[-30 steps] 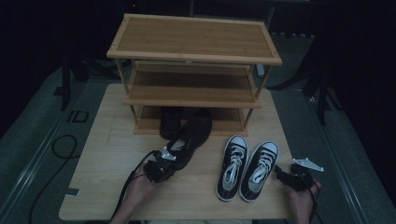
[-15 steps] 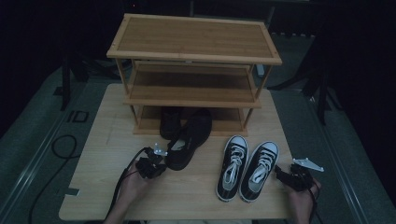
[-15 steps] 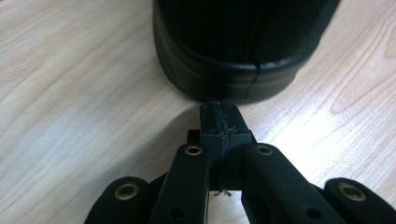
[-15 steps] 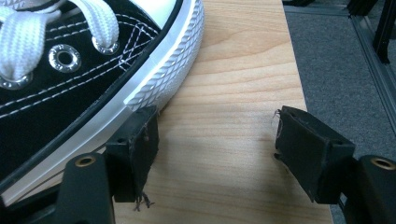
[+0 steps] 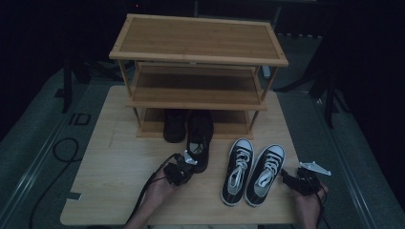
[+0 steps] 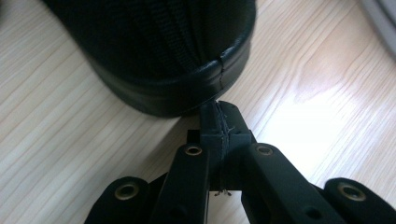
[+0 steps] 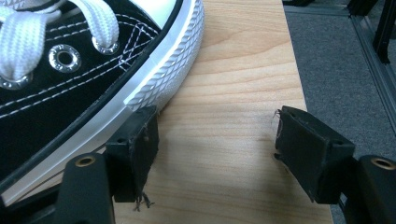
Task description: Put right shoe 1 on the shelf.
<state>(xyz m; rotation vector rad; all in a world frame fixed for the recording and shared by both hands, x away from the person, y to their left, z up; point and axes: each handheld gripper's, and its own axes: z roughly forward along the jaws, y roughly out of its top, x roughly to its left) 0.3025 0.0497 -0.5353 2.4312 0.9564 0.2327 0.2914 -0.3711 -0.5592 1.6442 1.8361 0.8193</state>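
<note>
A black shoe lies toe-first toward the bamboo shoe rack, its heel close up in the left gripper view. My left gripper is shut with nothing between its jaws, and its tips touch that heel. A second black shoe sits under the lowest shelf. Two black-and-white sneakers stand side by side on the table. My right gripper is open beside the right sneaker, one jaw against its white rubber sole.
The wooden table ends just right of my right gripper, where grey floor begins. A black cable loops on the floor at the left. The rack's upper shelves hold nothing.
My left gripper pulled back to the left, then came in against the black shoe's heel. The shoe's heel has swung right, so it lies straighter. The right gripper has not moved.
</note>
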